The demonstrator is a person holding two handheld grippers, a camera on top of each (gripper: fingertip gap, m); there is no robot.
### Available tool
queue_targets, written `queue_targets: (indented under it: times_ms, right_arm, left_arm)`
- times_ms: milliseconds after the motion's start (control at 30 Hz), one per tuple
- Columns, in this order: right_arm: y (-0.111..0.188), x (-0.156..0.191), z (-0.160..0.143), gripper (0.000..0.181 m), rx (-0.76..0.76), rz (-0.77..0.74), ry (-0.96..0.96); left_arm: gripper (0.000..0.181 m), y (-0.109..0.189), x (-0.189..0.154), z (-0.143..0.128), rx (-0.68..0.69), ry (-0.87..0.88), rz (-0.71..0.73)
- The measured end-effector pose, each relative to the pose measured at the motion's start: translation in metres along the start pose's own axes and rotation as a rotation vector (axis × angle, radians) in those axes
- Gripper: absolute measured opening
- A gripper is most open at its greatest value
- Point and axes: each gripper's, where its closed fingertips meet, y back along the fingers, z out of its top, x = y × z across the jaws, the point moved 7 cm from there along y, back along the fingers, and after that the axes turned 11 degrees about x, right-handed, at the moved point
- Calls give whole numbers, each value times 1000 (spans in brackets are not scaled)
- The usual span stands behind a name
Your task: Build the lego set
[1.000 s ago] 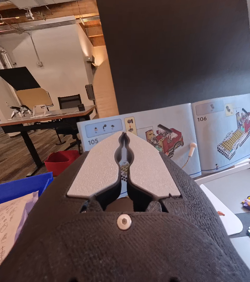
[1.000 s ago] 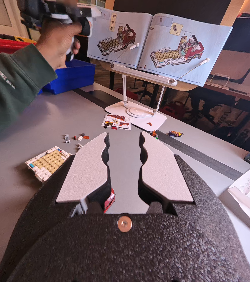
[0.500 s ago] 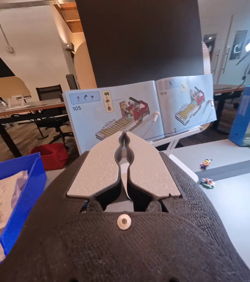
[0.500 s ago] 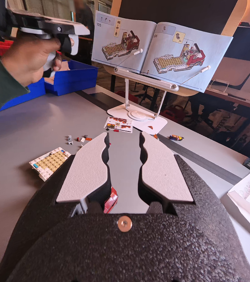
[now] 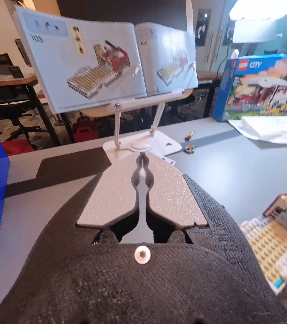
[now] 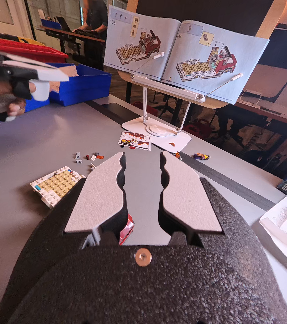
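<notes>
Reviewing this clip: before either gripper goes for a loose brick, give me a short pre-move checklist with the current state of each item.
1. Left gripper free to grasp: not ok, its jaws are shut with nothing visible between the tips.
2. Right gripper open: ok, wide gap, nothing between the fingers.
3. Open light-blue instruction booklet visible on the white stand: ok.
4. Small loose grey, red and white pieces in view on the grey table: ok, ahead and left of the right gripper.
5. Tan-and-white studded truck bed resting flat: ok, though the right gripper hides its cab end.
6. Which piece comes next: cannot tell.
</notes>
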Motion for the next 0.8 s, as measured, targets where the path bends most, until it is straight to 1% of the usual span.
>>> queue_targets:
  times_ms: [133, 167, 233, 333, 433, 533, 667, 800]
  right_arm:
    - [0, 1, 0, 37, 2, -4, 8]
    - [-1, 1, -1, 37, 4, -4, 9]
    - [-2, 1, -2, 38, 11, -3, 9]
    - [-3, 1, -3, 37, 19, 0, 9]
    - [-4, 1, -5, 37, 27, 3, 11]
    - [-3, 1, -4, 38, 27, -1, 18]
    - [-3, -2, -5, 38, 29, -6, 15]
    - [-5, -4, -7, 37, 39, 0, 3]
  left_arm:
    - [0, -3, -13, -37, 146, -34, -82]
    - [5, -6, -15, -45, 180, -39, -108]
    - [16, -16, -21, -61, 293, -68, -179]
    - [20, -36, -30, -78, 440, -146, -292]
    - [18, -58, -33, -81, 512, -225, -345]
    - [14, -72, -35, -80, 574, -217, -438]
    - [14, -78, -36, -85, 639, -273, -503]
    - [16, -81, -39, -89, 660, -313, -539]
